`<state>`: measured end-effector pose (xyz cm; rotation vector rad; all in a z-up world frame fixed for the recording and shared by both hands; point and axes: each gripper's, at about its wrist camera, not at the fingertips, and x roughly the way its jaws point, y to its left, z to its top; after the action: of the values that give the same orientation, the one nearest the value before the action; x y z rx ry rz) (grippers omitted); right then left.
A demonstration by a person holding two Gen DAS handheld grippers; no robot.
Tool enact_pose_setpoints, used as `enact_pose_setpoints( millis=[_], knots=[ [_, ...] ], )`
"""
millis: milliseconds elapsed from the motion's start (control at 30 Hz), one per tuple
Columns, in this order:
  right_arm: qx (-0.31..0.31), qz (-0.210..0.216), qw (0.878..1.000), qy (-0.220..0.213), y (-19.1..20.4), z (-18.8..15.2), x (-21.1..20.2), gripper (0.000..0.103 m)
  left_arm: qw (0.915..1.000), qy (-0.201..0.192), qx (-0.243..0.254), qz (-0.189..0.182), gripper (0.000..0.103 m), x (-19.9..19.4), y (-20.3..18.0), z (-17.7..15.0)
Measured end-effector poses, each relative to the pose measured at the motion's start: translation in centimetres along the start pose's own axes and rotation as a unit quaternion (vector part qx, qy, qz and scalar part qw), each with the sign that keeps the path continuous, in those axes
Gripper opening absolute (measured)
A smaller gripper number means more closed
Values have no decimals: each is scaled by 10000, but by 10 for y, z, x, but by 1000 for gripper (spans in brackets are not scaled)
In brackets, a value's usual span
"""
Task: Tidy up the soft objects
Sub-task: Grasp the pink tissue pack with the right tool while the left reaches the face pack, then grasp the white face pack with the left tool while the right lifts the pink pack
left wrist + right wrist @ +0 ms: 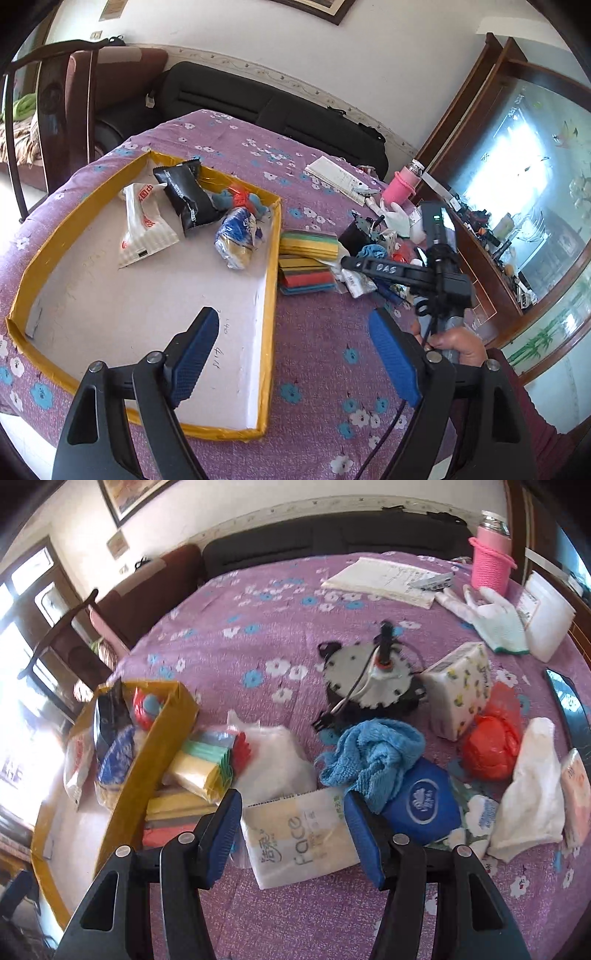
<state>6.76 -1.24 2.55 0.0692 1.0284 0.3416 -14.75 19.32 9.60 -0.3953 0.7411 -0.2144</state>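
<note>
Straddling a tissue pack (301, 843), right hand-held gripper (295, 843) open.

Bright window glare, fisheye-warped edges

Right tool (293, 840) astride tissue pack (301, 843)

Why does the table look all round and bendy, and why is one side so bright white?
Both views use fisheye lenses, which curve the purple tablecloth and leave dark corners. In the right wrist view, sunlight through the window washes out the left edge. In the left wrist view, glare whitens the glass cabinet at right, while the yellow-rimmed box stays clear.
</note>
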Motion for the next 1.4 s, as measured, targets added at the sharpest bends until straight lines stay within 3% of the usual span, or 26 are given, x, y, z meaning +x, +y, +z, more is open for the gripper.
enact_pose_setpoints(
  millis=[133, 200, 300, 367, 433, 533, 633, 767, 900, 1167, 1233, 1400],
  knots=[
    [-609, -91, 9979, 217, 15, -18, -3, 54, 10000, -14, 12, 50, 83, -5, -4, -4],
    [-880, 244, 9951, 377, 22, -34, -14, 45, 10000, 14, -12, 48, 83, -3, -4, -7],
    [-1252, 1076, 9839, 678, 28, -63, -32, 45, 9999, 105, -23, 5, 83, 1, -8, -12],
    [-1354, 1462, 9763, 846, 24, -79, -43, 49, 9999, 165, 43, -24, 83, 3, -14, -16],
    [-1295, 1534, 9765, 784, 11, -91, -58, 62, 9997, 216, 130, -54, 83, 3, -20, -20],
    [-860, 1211, 9884, 304, -32, -92, -85, 67, 9994, 249, 234, -77, 83, 4, -28, -24],
    [144, 423, 9989, -174, -102, -81, -104, 68, 9990, 321, 300, -111, 83, 7, -35, -29],
    [1036, -590, 9910, -612, -176, -70, -118, 69, 9976, 514, 450, -134, 83, 18, -47, -36],
    [1238, -1261, 9815, -735, -211, -56, -111, 71, 9955, 679, 646, -125, 83, 28, -59, -42],
    [1018, -1411, 9838, -441, -224, -32, -66, 74, 9910, 963, 923, 55, 83, 58, -76, -37],
    [928, -1183, 9881, -320, -221, -29, -57, 67, 9893, 1021, 1036, 48, 83, 70, -85, -32],
    [745, -1039, 9914, -265, -213, -45, -61, 63, 9820, 1189, 1462, 126, 83, 116, -111, -21]
  ],
)
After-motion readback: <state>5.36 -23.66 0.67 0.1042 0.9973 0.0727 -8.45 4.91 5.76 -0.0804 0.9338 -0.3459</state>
